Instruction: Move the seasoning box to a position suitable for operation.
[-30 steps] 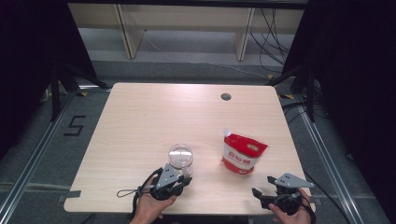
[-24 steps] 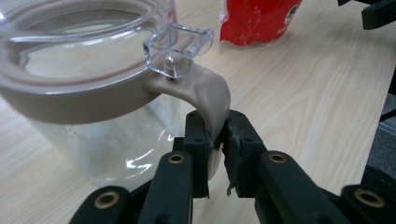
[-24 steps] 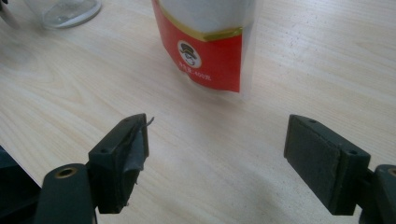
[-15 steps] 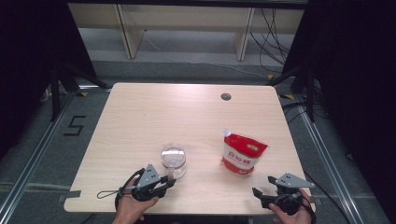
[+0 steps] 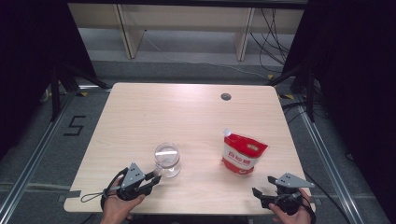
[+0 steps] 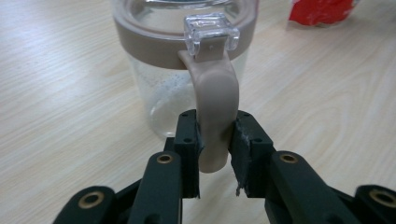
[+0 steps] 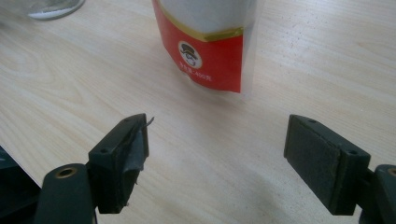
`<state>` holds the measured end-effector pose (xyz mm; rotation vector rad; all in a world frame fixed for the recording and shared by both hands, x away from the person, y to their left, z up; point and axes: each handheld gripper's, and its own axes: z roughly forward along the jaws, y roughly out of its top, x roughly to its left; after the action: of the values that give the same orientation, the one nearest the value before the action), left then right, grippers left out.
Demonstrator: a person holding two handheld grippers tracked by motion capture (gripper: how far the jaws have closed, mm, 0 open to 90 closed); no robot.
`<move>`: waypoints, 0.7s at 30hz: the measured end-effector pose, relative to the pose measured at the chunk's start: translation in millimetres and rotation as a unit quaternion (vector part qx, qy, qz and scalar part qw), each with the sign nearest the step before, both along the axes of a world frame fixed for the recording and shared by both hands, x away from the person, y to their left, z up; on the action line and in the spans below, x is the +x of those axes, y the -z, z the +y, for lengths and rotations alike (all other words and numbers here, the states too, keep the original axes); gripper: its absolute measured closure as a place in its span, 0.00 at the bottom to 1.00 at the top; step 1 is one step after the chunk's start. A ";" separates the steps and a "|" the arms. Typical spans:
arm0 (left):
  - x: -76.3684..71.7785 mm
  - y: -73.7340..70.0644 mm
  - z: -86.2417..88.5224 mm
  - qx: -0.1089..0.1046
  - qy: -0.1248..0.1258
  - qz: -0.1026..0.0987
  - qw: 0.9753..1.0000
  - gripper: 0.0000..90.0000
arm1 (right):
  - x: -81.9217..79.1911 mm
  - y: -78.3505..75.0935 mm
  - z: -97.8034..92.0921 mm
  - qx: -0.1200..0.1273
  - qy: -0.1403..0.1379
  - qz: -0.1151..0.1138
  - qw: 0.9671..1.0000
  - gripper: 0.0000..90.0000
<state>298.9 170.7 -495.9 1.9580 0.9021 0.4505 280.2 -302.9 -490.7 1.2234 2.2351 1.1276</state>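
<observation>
A clear glass mug with a beige rim and lid stands on the wooden table, front left of centre. My left gripper is shut on the mug's beige handle, one jaw on each side. A red and white pouch stands upright at the right. My right gripper rests open near the front right edge, pointing at the pouch with bare table between its jaws.
A small round cable hole sits near the table's far edge. The mug's base shows at the top left of the right gripper view. Shelving and cables lie on the floor beyond the table.
My left gripper has drawn leftward along the front edge, and the mug has shifted left with it. The right gripper and the pouch have stayed put.
</observation>
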 end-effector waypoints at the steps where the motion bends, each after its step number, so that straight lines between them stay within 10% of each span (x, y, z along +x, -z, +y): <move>1: 1.2 0.3 2.0 0.003 -0.004 -0.004 1.000 0.81 | 0.0 0.0 0.0 0.000 0.000 0.000 1.000 0.25; 11: 15.1 2.4 18.6 0.010 -0.078 -0.024 0.997 0.81 | -0.2 -0.3 0.3 0.003 -0.001 0.009 1.000 0.25; 21: 27.3 4.5 15.0 0.014 -0.097 -0.031 0.995 0.83 | -2.0 -0.3 3.1 0.007 0.004 0.023 1.000 0.25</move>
<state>326.3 185.6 -500.5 1.8797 1.0552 0.6348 278.2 -299.8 -490.4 1.2749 2.2575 1.1260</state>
